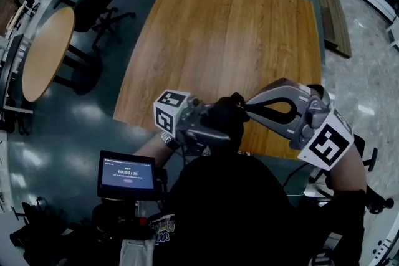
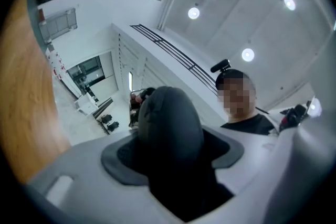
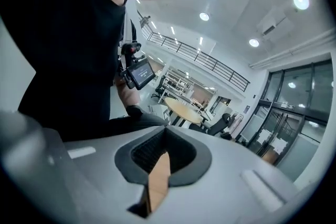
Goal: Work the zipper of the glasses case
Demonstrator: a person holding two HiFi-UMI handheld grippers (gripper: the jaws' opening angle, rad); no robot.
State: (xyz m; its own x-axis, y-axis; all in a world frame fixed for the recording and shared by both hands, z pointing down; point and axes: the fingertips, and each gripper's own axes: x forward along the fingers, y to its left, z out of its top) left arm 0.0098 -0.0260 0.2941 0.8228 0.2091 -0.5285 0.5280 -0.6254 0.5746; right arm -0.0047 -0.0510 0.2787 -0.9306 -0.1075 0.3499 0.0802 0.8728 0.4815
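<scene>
The left gripper (image 1: 212,129) has its jaws clamped on the one black glasses case (image 2: 170,131), held above the near edge of the single square wooden table (image 1: 224,34). The right gripper (image 3: 157,168) has its jaws pressed together, nothing seen between them. Only the head view shows the two grippers meeting, with the right tips against the case; the zipper cannot be made out.

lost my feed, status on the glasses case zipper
Left gripper shut on glasses case. Right gripper shut, tips by the case, nothing between its fingers. Both over table edge, nothing in the way.
</scene>
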